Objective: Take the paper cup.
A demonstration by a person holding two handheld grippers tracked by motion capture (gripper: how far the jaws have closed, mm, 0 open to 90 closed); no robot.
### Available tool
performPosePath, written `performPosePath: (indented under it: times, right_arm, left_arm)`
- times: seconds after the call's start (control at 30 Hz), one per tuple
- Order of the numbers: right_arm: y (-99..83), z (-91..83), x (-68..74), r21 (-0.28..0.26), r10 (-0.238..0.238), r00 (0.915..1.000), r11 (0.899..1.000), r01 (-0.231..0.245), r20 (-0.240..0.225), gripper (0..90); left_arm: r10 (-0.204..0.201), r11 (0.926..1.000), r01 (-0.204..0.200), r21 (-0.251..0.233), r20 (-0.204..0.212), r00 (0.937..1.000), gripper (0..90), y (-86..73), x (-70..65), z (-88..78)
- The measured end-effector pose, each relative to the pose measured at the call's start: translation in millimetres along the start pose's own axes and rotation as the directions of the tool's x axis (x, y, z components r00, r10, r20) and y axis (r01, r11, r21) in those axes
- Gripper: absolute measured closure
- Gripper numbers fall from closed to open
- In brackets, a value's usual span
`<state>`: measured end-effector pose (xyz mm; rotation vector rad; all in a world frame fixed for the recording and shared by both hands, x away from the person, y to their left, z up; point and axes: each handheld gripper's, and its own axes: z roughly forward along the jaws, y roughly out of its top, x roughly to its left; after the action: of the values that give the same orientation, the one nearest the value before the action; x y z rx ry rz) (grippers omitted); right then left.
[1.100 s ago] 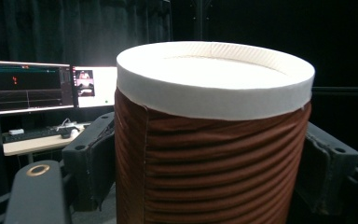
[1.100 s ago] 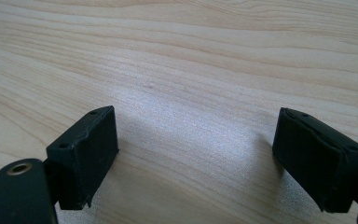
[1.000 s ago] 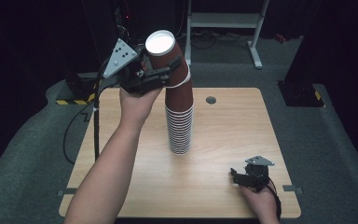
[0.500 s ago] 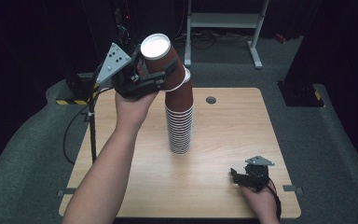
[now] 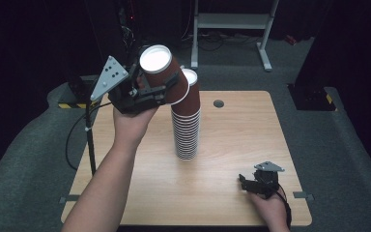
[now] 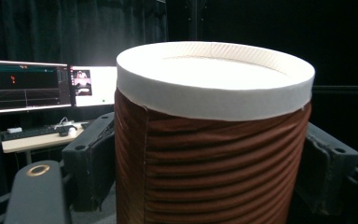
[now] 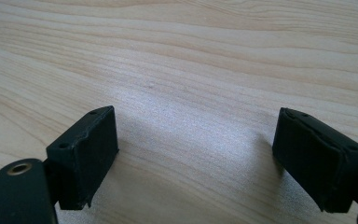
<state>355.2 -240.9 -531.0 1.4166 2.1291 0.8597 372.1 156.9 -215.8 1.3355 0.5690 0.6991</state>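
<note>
Ribbed brown paper cup (image 5: 165, 76) clamped in left claw (image 5: 155, 91); right claw (image 5: 245, 184) gapes wide.

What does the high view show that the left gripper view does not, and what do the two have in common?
High view alone: the stack of cups standing on the table, the held cup leaning over the stack's top, the person's left hand, and the right gripper resting near the table's front right corner.

Left gripper view alone: two lit monitors and a desk with a keyboard, behind the cup.

Both: the left gripper shut on one brown ribbed cup with a white rim, a jaw on either side of it.
</note>
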Motion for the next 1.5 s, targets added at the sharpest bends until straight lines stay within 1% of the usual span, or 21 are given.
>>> performPosePath:
  times: [0.17, 0.23, 0.33, 0.43, 0.47, 0.5, 0.63, 0.67, 0.73, 0.8, 1.0, 1.03, 1.07, 1.1, 1.13, 1.17, 1.2, 1.3, 1.37, 1.4, 1.5]
  right_arm:
    - [0.0, 0.0, 0.0, 0.0, 0.0, 1.0, 1.0, 0.0, 0.0, 13.7]
    - [0.0, 0.0, 0.0, 0.0, 0.0, 1.0, 1.0, 0.0, 0.0, 13.6]
    - [0.0, 0.1, 0.1, -0.001, 0.0, 1.0, 1.0, 0.0, 0.001, 13.7]
    - [0.0, 0.1, 0.1, -0.001, 0.0, 1.0, 1.0, 0.0, 0.002, 13.7]
    - [0.0, 0.1, 0.1, -0.001, 0.0, 1.0, 1.0, 0.0, 0.001, 13.7]
    - [0.0, 0.1, 0.1, -0.001, 0.0, 1.0, 1.0, 0.0, 0.002, 13.7]
    - [0.0, 0.0, 0.2, -0.001, 0.0, 1.0, 1.0, 0.0, 0.002, 13.7]
    - [0.0, -0.1, 0.2, 0.001, 0.0, 1.0, 1.0, 0.0, 0.002, 13.7]
    - [0.0, 0.0, 0.2, 0.0, 0.0, 1.0, 1.0, 0.0, 0.003, 13.7]
    - [0.0, -0.1, 0.3, 0.001, 0.001, 1.0, 1.0, -0.001, 0.003, 13.7]
    - [0.0, -0.1, 0.3, 0.001, 0.001, 1.0, 1.0, -0.001, 0.003, 13.7]
    - [0.0, -0.1, 0.3, 0.001, 0.001, 1.0, 1.0, -0.001, 0.003, 13.7]
    - [0.0, -0.1, 0.3, 0.001, 0.001, 1.0, 1.0, -0.001, 0.002, 13.7]
    - [0.0, -0.1, 0.3, 0.001, 0.001, 1.0, 1.0, -0.001, 0.003, 13.7]
    - [0.0, -0.1, 0.3, 0.001, 0.001, 1.0, 1.0, -0.001, 0.003, 13.7]
    - [0.0, -0.1, 0.3, 0.001, 0.001, 1.0, 1.0, -0.001, 0.002, 13.4]
    - [0.0, -0.1, 0.3, 0.001, 0.001, 1.0, 1.0, -0.001, 0.002, 13.4]
    - [0.0, -0.1, 0.4, 0.003, 0.002, 1.0, 1.0, -0.002, -0.002, 13.0]
    - [0.0, -0.1, 0.3, 0.003, 0.002, 1.0, 1.0, -0.002, -0.003, 12.9]
    - [0.0, -0.1, 0.3, 0.003, 0.002, 1.0, 1.0, -0.002, -0.003, 12.9]
    - [-0.1, -0.1, 0.2, 0.004, 0.002, 1.0, 1.0, -0.002, -0.004, 12.9]
  left_arm:
    - [0.001, 0.9999, -0.001, 0.013, 0.013, 0.9999, 19.5, -6.0, -4.9, -8.9]
    - [0.005, 0.9997, -0.005, 0.024, 0.022, 0.9998, 19.5, -11.5, -9.4, -14.9]
    - [-0.008, 0.9996, 0.007, 0.028, 0.032, 0.9994, 19.5, -17.7, -12.7, -20.7]
    - [-0.025, 0.9986, 0.023, 0.047, 0.046, 0.9986, 19.5, -28.2, -16.6, -28.9]
    - [-0.025, 0.9986, 0.023, 0.047, 0.046, 0.9986, 19.5, -28.2, -16.6, -28.9]
    - [-0.038, 0.9977, 0.034, 0.059, 0.06, 0.9975, 19.5, -34.9, -18.4, -31.9]
    - [-0.043, 0.9968, 0.039, 0.07, 0.067, 0.9968, 19.4, -42.7, -20.4, -35.6]
    - [-0.052, 0.9957, 0.046, 0.08, 0.073, 0.996, 19.4, -49.4, -21.1, -37.8]
    - [-0.062, 0.9941, 0.055, 0.093, 0.079, 0.9949, 19.4, -55.6, -21.4, -39.0]
    - [-0.064, 0.9935, 0.056, 0.099, 0.081, 0.9946, 19.4, -58.0, -21.5, -39.5]
    - [-0.086, 0.9869, 0.071, 0.145, 0.099, 0.9914, 19.4, -78.8, -22.6, -41.9]
    - [-0.097, 0.9841, 0.079, 0.159, 0.104, 0.9899, 19.4, -85.0, -23.1, -42.3]
    - [-0.097, 0.9841, 0.079, 0.159, 0.104, 0.9899, 19.3, -85.0, -23.1, -42.3]
    - [-0.112, 0.9806, 0.091, 0.174, 0.113, 0.9872, 19.4, -92.8, -24.1, -42.4]
    - [-0.112, 0.9806, 0.091, 0.174, 0.113, 0.9872, 19.4, -92.8, -24.1, -42.4]
    - [-0.118, 0.9768, 0.094, 0.192, 0.117, 0.9861, 19.4, -100.9, -25.6, -42.2]
    - [-0.118, 0.9768, 0.094, 0.192, 0.117, 0.9861, 19.4, -100.9, -25.6, -42.2]
    - [-0.132, 0.9698, 0.102, 0.221, 0.124, 0.9834, 19.4, -115.3, -28.0, -41.7]
    - [-0.143, 0.963, 0.108, 0.247, 0.129, 0.9812, 19.4, -126.4, -30.4, -41.1]
    - [-0.143, 0.963, 0.108, 0.247, 0.129, 0.9812, 19.4, -126.4, -30.4, -41.1]
    - [-0.159, 0.9529, 0.115, 0.281, 0.137, 0.9777, 19.3, -140.9, -34.1, -39.9]
